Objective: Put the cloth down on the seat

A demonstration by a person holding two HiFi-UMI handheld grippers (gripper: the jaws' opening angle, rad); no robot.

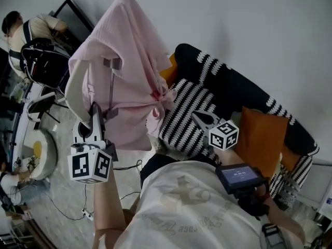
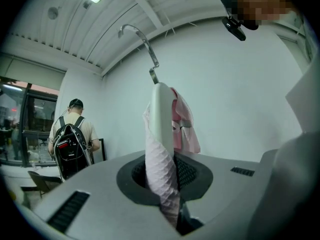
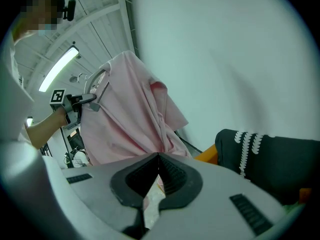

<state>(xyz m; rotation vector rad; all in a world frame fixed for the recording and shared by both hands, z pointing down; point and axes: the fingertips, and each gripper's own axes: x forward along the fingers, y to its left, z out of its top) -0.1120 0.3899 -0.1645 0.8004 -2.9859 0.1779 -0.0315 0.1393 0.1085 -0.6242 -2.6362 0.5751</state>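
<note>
The left tool (image 1: 97,113) is clenched on the cloth (image 1: 129,51) and its hanger (image 2: 161,109), held aloft beside the seat (image 1: 228,90). The right tool (image 1: 199,118) pinches a lower fold. Recommended: lower both together over the seat before releasing.

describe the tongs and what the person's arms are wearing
The left tongs and right tongs are pale grey plastic with dark ribbed pads and slotted vents. Each carries a white cube with black square markers. The person wears a white printed T-shirt, forearms unsleeved.
</note>
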